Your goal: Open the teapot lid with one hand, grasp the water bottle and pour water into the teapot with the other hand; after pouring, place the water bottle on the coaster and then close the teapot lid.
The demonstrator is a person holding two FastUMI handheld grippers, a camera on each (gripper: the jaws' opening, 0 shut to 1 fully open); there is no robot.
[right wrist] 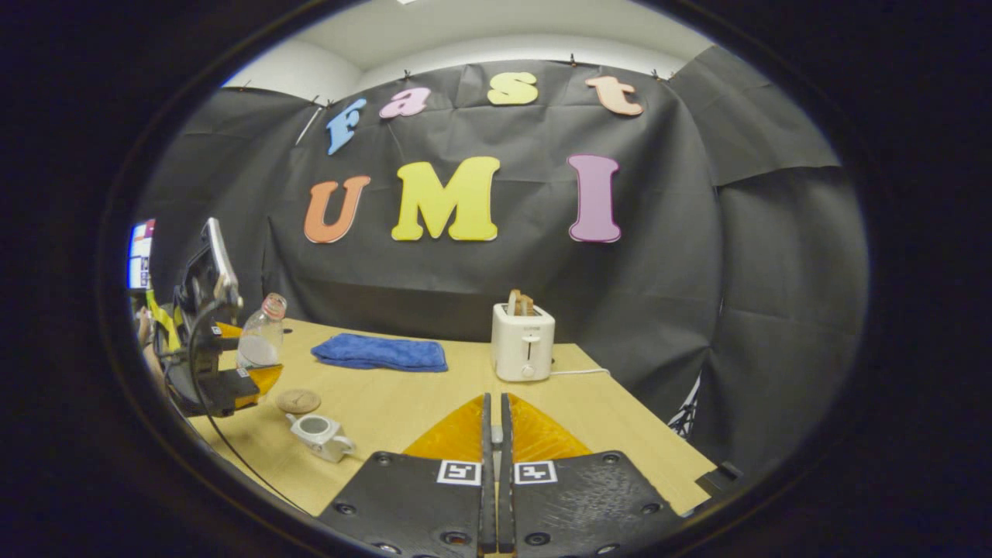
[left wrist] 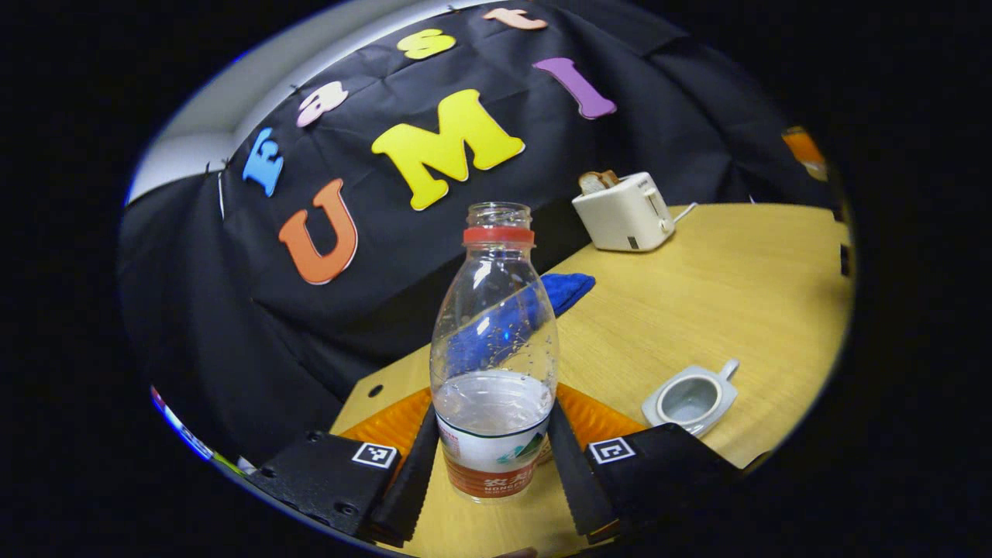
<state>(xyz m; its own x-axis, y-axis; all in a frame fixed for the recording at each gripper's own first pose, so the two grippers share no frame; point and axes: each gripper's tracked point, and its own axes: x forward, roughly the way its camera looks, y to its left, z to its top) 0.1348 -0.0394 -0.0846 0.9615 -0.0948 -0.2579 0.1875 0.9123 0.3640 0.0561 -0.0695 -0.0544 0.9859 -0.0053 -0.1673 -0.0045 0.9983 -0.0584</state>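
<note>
Two fingers of the left gripper [left wrist: 496, 457] clamp the water bottle [left wrist: 494, 356] low on its labelled band, uncapped and partly full: light, thin-walled, easily crushed. Ahead to its right sits the open teapot [left wrist: 690, 399] on the counter [left wrist: 697, 310]. The right gripper [right wrist: 494, 434] is pressed together, empty.

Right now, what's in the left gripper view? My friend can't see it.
The left gripper holds a capless bottle with some water left in it. Beyond, on the table, are an open teapot, a blue cloth and a toaster.
</note>
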